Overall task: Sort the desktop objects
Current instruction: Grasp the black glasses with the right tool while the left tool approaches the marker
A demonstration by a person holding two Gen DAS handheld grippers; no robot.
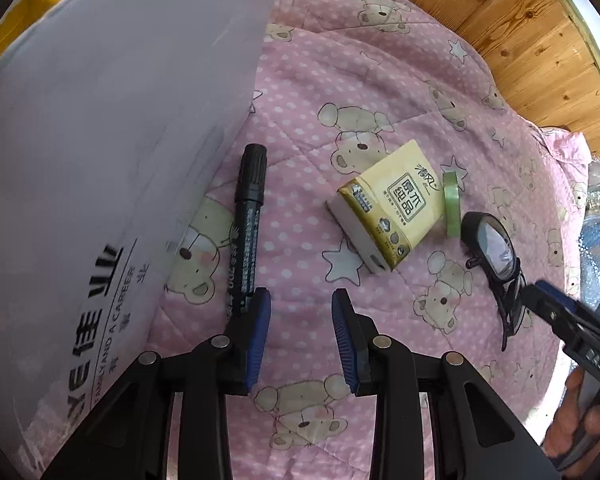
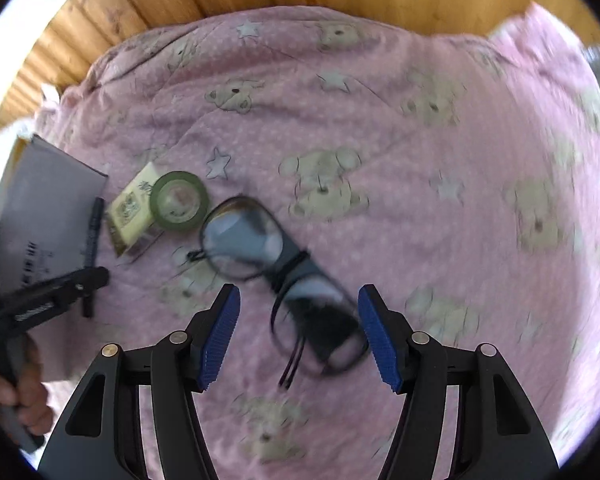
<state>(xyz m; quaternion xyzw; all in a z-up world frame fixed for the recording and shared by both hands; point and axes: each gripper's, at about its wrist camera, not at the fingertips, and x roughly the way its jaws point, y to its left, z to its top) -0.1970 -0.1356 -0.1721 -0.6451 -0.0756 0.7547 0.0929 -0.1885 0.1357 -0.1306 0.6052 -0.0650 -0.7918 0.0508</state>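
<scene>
Black-framed glasses (image 2: 240,240) lie folded on the pink bear-print quilt (image 2: 420,200). My right gripper (image 2: 299,304) is open, its blue pads on either side of the nearer lens. In the left wrist view the glasses (image 1: 496,256) lie at the right with the right gripper (image 1: 548,304) at their near end. My left gripper (image 1: 300,320) hangs open over the quilt, its left finger just beside the lower end of a black marker (image 1: 248,232). A yellow tissue pack (image 1: 392,208) and a green tape roll (image 1: 451,204) sit between the marker and the glasses.
A large white box with printed lettering (image 1: 80,160) stands along the left, right by the marker. Wooden panelling (image 1: 520,20) runs behind the quilt. The left gripper (image 2: 60,296) and the hand (image 2: 20,392) holding it show at the right view's left edge.
</scene>
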